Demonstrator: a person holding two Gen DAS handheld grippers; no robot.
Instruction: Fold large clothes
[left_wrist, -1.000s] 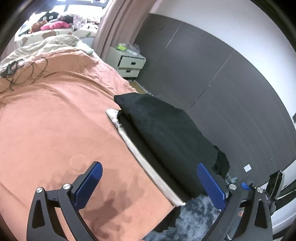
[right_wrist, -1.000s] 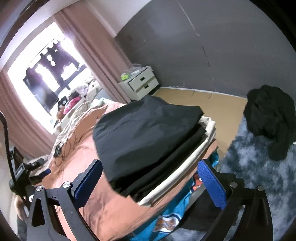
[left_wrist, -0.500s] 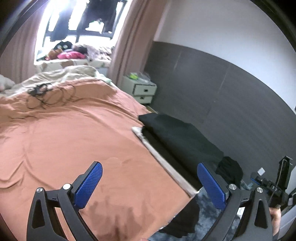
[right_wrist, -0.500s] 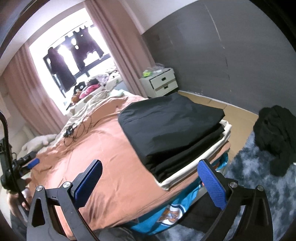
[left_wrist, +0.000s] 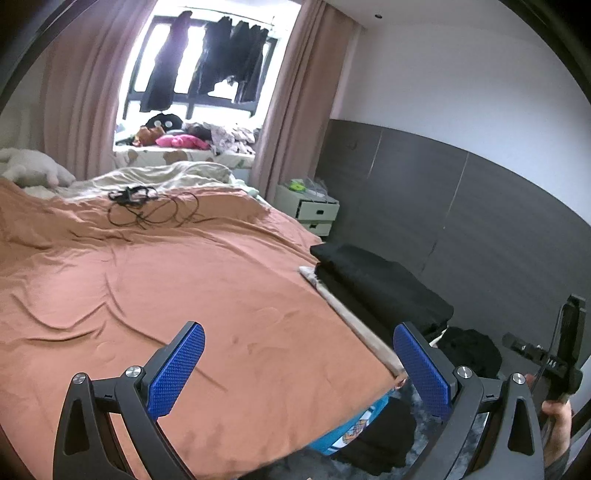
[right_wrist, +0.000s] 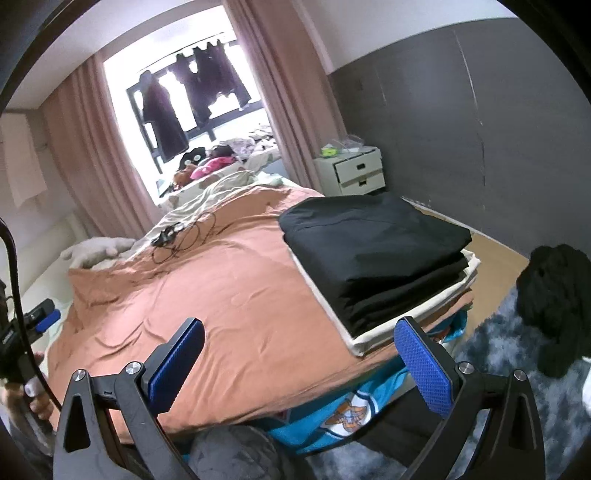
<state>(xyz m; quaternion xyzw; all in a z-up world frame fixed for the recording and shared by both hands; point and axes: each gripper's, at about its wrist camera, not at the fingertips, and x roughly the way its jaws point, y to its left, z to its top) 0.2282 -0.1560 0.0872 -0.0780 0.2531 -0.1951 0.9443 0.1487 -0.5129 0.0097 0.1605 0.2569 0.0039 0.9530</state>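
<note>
A stack of folded clothes (right_wrist: 373, 254), black pieces on a cream one, lies at the right corner of the bed with its orange sheet (right_wrist: 229, 295); the left wrist view has the stack (left_wrist: 376, 284) further right. A crumpled black garment (right_wrist: 554, 299) lies on the grey rug, also visible as a dark heap (left_wrist: 469, 350). My left gripper (left_wrist: 299, 369) is open above the bed's near edge, holding nothing. My right gripper (right_wrist: 299, 365) is open too, just short of the bed's corner, empty.
Black cables (left_wrist: 147, 210) lie on the sheet near the pillows. A white nightstand (right_wrist: 351, 171) stands by the curtain. A teal printed cloth (right_wrist: 343, 413) hangs under the bed edge. A hand (left_wrist: 557, 421) grips the other handle at the right.
Both grippers pulled back and tilted up from the folded stack; the window and far end of the bed came into view. Both stay open and empty.
</note>
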